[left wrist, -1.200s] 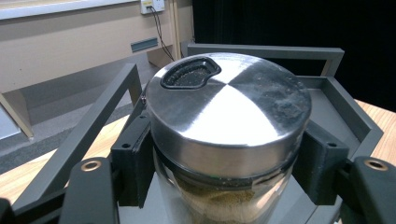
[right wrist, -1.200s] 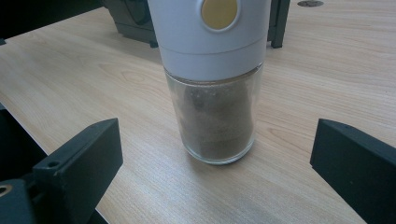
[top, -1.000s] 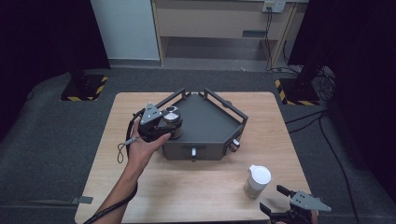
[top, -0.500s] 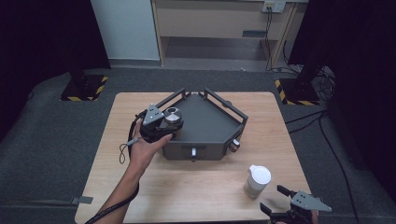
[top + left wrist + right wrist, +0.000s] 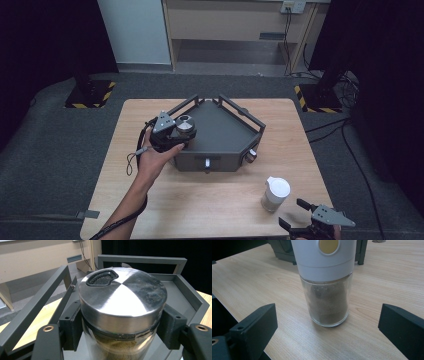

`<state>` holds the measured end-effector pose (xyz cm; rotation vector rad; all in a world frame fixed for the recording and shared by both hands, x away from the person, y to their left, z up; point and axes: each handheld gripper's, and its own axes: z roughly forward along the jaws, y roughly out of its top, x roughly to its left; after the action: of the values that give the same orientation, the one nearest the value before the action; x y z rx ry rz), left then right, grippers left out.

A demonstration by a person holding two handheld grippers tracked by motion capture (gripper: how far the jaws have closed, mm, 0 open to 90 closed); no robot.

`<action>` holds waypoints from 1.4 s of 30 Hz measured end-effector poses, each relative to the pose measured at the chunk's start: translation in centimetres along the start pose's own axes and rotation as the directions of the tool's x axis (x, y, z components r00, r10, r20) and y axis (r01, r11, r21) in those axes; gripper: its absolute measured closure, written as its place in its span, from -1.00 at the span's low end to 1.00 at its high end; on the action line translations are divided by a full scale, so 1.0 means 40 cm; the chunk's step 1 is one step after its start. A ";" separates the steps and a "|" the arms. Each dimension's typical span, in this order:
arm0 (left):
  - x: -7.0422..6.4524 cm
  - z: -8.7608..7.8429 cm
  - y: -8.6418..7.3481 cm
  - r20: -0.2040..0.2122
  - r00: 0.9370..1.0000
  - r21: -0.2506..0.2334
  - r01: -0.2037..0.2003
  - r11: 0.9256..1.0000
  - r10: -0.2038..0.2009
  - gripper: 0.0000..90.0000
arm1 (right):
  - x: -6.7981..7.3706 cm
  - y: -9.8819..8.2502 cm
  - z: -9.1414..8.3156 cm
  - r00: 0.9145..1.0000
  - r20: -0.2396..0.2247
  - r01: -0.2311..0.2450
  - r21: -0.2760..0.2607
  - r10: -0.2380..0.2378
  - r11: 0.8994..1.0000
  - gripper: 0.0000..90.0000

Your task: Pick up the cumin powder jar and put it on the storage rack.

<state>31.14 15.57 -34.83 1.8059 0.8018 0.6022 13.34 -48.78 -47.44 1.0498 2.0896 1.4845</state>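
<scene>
My left gripper (image 5: 176, 131) is shut on a glass spice jar with a steel lid (image 5: 122, 297), holding it at the left corner of the dark grey tray (image 5: 220, 127). The jar (image 5: 185, 124) holds tan powder, and both jaws press its sides just under the lid. A second glass jar with a white cap (image 5: 275, 194) stands upright on the wooden table (image 5: 210, 200), near the front right. My right gripper (image 5: 295, 213) is open at the table's front edge, and its jaws flank that jar (image 5: 327, 282) at a short distance without touching it.
The tray has raised frame rails (image 5: 32, 305) and knobs on its front wall (image 5: 207, 162). Beyond the table lie grey floor, a wooden cabinet (image 5: 235, 25) and stand bases with yellow-black tape (image 5: 90, 92). A strap hangs from the left hand (image 5: 132, 162).
The left gripper with the steel-lidded jar has shifted slightly to the right, toward the tray's inside. The right gripper and the white-capped jar have stayed put.
</scene>
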 end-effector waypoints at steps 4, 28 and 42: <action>-0.001 0.000 0.004 -0.001 1.000 0.006 -0.001 1.000 0.001 -0.32 | 0.000 0.000 0.000 1.000 -0.001 0.000 0.000 0.000 1.000 -0.94; 0.004 -0.008 0.008 -0.008 1.000 0.034 0.013 0.999 -0.013 -0.79 | 0.000 0.000 -0.006 1.000 -0.005 0.000 -0.006 0.000 1.000 -0.95; 0.004 -0.023 0.008 -0.008 1.000 0.037 0.018 0.999 -0.017 -0.85 | 0.001 0.000 -0.008 1.000 -0.002 0.001 -0.008 -0.001 1.000 -0.95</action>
<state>30.65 16.17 -34.21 1.8298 0.8386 0.5870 13.09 -48.95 -47.30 1.0442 2.0835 1.4931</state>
